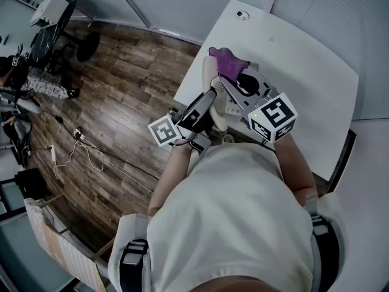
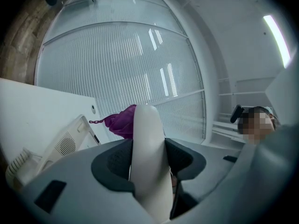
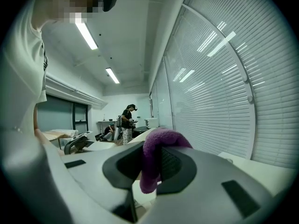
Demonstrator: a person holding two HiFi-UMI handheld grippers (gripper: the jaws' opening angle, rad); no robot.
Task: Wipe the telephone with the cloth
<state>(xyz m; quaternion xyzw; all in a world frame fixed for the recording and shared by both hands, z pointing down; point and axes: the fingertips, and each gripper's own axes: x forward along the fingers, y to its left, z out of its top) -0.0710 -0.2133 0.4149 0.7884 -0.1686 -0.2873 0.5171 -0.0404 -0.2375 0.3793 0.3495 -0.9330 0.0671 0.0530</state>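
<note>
My left gripper [image 1: 212, 90] is shut on the cream telephone handset [image 1: 210, 73], lifted off the white desk [image 1: 304, 72]. In the left gripper view the handset [image 2: 148, 148] stands upright between the jaws. My right gripper [image 1: 234, 81] is shut on the purple cloth [image 1: 228, 60], which lies against the handset's top end. The cloth [image 3: 154, 158] bulges out between the jaws in the right gripper view. From the left gripper the cloth [image 2: 119, 122] shows just behind the handset. The telephone base [image 2: 65, 143] with its coiled cord [image 2: 16, 164] sits on the desk [image 2: 37, 106] at the left.
A round cable grommet [image 1: 242, 15] is in the desk's far corner. Wooden floor [image 1: 121, 102] with loose cables [image 1: 85, 154] lies left of the desk, and an office chair [image 1: 58, 32] stands at the upper left. Slatted blinds [image 2: 121, 64] stand behind the desk. People [image 3: 127, 122] stand far off.
</note>
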